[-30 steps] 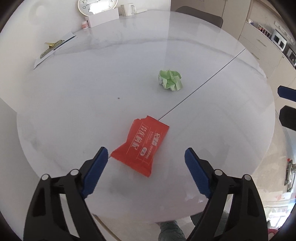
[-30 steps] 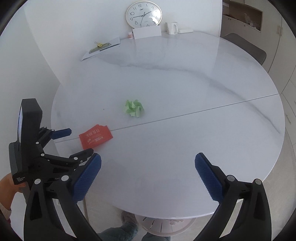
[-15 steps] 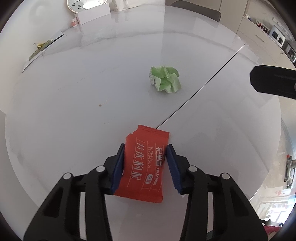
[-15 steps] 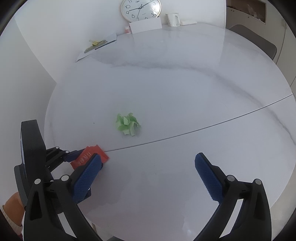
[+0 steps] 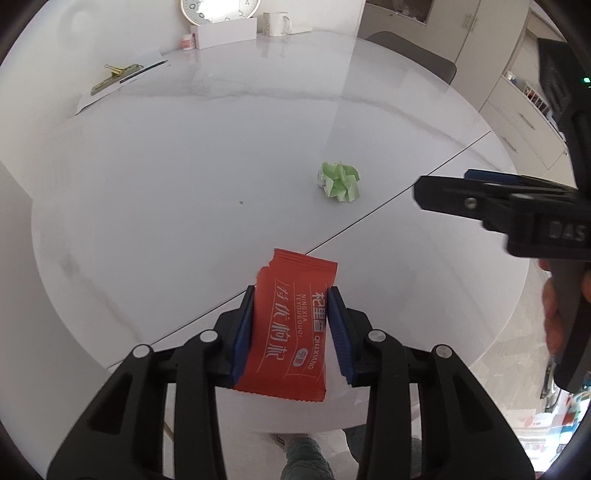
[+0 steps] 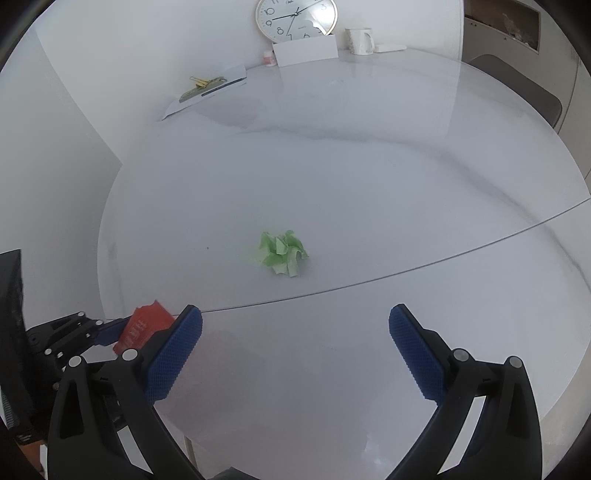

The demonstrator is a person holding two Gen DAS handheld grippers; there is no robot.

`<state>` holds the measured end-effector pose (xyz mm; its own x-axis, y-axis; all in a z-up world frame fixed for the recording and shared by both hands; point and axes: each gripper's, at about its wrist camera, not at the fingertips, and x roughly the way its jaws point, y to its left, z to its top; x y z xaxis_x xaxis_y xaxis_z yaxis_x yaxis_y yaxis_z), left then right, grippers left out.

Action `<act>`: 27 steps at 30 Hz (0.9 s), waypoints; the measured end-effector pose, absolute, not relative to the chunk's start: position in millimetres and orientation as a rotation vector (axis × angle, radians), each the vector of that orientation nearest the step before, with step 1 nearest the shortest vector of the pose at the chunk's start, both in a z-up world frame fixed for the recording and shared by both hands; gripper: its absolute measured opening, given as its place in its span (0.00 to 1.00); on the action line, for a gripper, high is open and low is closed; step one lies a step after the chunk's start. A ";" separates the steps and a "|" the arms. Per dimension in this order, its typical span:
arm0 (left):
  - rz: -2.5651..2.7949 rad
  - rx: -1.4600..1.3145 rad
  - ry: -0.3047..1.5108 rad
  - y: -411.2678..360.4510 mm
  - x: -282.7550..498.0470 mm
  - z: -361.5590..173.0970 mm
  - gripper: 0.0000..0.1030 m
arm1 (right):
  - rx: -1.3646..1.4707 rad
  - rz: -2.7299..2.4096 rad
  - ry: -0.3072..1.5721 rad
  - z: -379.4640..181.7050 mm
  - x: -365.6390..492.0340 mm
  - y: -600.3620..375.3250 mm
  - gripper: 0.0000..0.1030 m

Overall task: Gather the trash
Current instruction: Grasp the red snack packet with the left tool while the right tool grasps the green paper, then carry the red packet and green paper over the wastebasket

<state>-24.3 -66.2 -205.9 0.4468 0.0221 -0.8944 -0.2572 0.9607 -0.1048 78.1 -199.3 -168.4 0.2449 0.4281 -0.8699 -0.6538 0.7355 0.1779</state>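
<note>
A round white marble table (image 6: 369, 177) fills most of both views, a thin dark seam crossing it from lower left to upper right. At the top of the frame, along its far edge, stand a wall clock (image 6: 296, 16), a white card (image 6: 306, 50) and a white mug (image 6: 359, 40); a sheet of paper with a gold binder clip (image 6: 207, 90) lies at upper left.

The left gripper (image 5: 291, 328) sits at the bottom centre of its own view, its blue pads pressed against both long edges of a red snack wrapper (image 5: 291, 325), which it holds clear of the tabletop near the table's near rim. In the right wrist view the same wrapper shows at lower left, half hidden behind a blue finger.

The right gripper (image 6: 295, 354) hangs over the table with its jaws spread wide and nothing between them. The crumpled green paper (image 6: 283, 253) lies just above centre of that frame, a little beyond the seam and roughly in line with the gap.

The wrapper looks thin, light and slick; a grip across its width, as here, should hold if the foil does not buckle. The paper wad is likely featherweight, springy and easy to nudge away, so it probably wants the fingers lowered on either side of its bulk and closed gently.
</note>
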 end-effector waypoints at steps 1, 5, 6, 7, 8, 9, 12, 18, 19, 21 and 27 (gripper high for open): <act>0.185 -0.249 1.096 -64.9 -29.2 -201.9 0.36 | -0.251 0.754 1.096 -171.2 78.6 -192.6 0.98; 0.211 -0.280 1.094 -61.9 -42.1 -193.4 0.36 | -0.314 0.771 1.100 -191.6 88.4 -159.0 0.97; 0.221 -0.289 1.093 -59.7 -43.6 -192.8 0.36 | -0.328 0.773 1.108 -198.7 91.8 -151.1 0.97; 0.225 -0.302 1.092 -57.3 -45.0 -192.9 0.36 | -0.343 0.769 1.114 -205.9 95.3 -144.1 0.97; 0.228 -0.308 1.093 -55.9 -45.1 -192.9 0.36 | -0.358 0.763 1.122 -213.9 99.4 -137.2 0.97; 0.237 -0.310 1.092 -52.4 -46.4 -193.9 0.36 | -0.367 0.760 1.131 -220.6 103.1 -132.6 0.94; 0.252 -0.313 1.089 -46.7 -43.7 -196.4 0.36 | -0.379 0.757 1.168 -236.8 113.0 -122.5 0.75; 0.259 -0.331 1.075 -40.3 -36.9 -200.2 0.36 | -0.408 0.749 1.161 -239.3 117.9 -117.2 0.28; 0.260 -0.328 1.076 -39.9 -35.0 -200.7 0.36 | -0.411 0.753 1.156 -237.2 117.1 -117.5 0.27; 0.252 -0.326 1.072 -40.1 -32.0 -199.6 0.36 | -0.423 0.762 1.139 -232.3 113.1 -121.6 0.27; 0.192 -0.288 1.054 -58.1 -36.0 -182.5 0.36 | -0.399 0.753 1.087 -195.7 89.5 -152.3 0.27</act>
<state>-36.0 -58.1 -182.5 0.4830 0.0185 -0.8755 -0.2923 0.9458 -0.1413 89.5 -152.3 -195.7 0.2564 0.3507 -0.9007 -0.7196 0.6914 0.0644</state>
